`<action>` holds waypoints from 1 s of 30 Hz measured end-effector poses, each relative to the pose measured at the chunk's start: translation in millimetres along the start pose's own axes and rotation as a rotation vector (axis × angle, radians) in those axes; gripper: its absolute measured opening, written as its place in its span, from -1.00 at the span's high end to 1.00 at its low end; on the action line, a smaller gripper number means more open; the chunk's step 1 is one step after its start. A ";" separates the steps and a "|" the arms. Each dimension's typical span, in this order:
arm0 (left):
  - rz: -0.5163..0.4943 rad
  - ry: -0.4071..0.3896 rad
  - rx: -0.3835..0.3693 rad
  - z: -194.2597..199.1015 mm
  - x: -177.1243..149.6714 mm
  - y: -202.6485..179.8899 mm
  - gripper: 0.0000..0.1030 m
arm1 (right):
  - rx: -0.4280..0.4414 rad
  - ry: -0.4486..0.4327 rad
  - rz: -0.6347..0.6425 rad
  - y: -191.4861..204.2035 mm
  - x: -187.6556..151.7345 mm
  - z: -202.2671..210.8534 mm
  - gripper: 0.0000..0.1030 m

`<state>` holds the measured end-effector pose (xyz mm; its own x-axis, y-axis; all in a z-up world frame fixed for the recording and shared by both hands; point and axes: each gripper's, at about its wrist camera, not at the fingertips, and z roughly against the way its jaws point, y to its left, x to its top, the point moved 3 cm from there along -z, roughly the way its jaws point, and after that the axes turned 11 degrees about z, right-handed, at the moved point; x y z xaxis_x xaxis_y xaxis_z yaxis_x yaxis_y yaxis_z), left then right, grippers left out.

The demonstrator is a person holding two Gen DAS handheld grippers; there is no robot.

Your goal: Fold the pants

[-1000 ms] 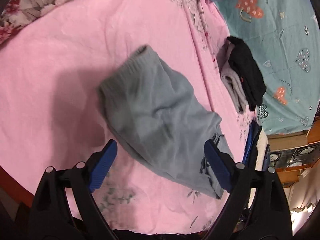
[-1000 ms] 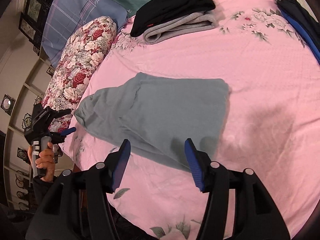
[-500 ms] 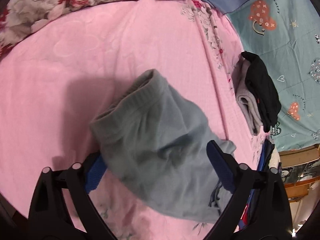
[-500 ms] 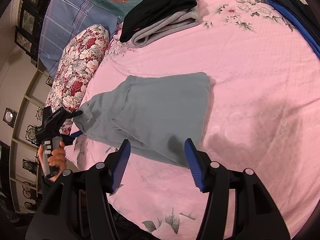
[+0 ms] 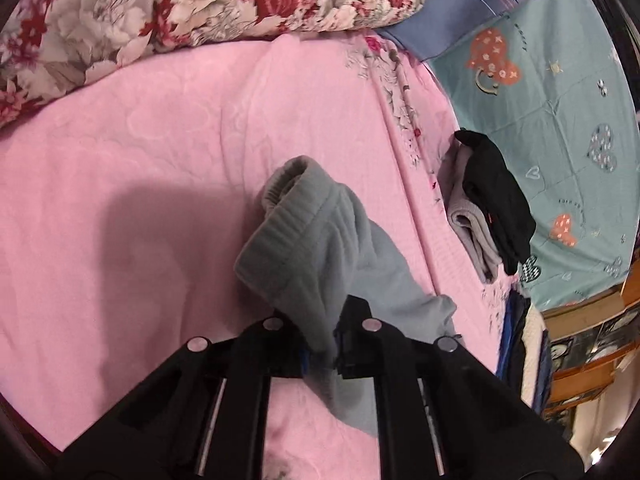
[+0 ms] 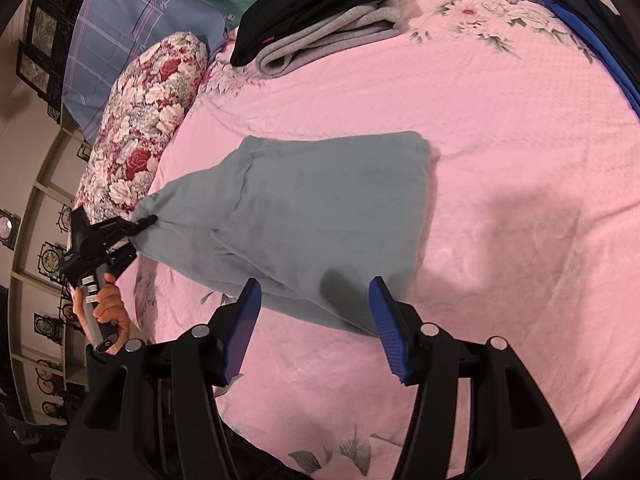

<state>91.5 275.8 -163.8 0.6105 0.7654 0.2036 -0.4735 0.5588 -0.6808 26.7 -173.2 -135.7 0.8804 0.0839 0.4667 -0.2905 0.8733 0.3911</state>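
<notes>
Grey-blue pants (image 6: 320, 208) lie folded on the pink bed sheet (image 6: 500, 128). My left gripper (image 5: 320, 344) is shut on the ribbed waistband end of the pants (image 5: 304, 248), which bunches up in front of it. In the right wrist view the left gripper (image 6: 136, 226) pinches the pants' left corner. My right gripper (image 6: 316, 320) is open and empty, its blue pads just above the near edge of the pants.
A folded black and grey clothes stack (image 6: 320, 12) (image 5: 488, 204) lies at the far side. A floral bolster (image 5: 200, 12) (image 6: 144, 120) and blue pillow (image 6: 132, 28) line the bed's edge. Dark and blue garments (image 6: 592, 24) lie at the right edge.
My left gripper has closed in on the waistband end and shut on it, pulling it into a bunch. My right gripper has stayed open, close to the pants' near edge.
</notes>
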 end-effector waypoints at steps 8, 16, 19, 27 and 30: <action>-0.060 -0.020 -0.013 6.1 -3.3 -8.4 0.84 | 0.011 0.088 0.215 70.1 61.4 -52.7 -0.11; -0.116 -0.044 -0.013 14.7 -9.0 -18.0 0.84 | -0.018 0.169 0.328 113.4 105.7 -131.1 0.65; -0.138 -0.054 -0.013 17.0 -11.1 -22.9 0.84 | -0.002 0.202 0.310 114.4 106.8 -147.5 0.67; -0.274 -0.091 0.008 29.1 -28.3 -64.8 0.84 | 0.012 0.135 0.276 104.3 113.0 -121.1 0.72; -0.376 -0.113 0.013 34.0 -49.3 -96.7 0.84 | -0.020 -0.001 0.242 82.0 116.1 -61.5 0.71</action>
<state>85.6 194.9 -84.0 0.6697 0.5362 0.5137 -0.2383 0.8104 -0.5352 128.1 -62.3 -98.3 0.7858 0.2908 0.5459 -0.4852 0.8372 0.2525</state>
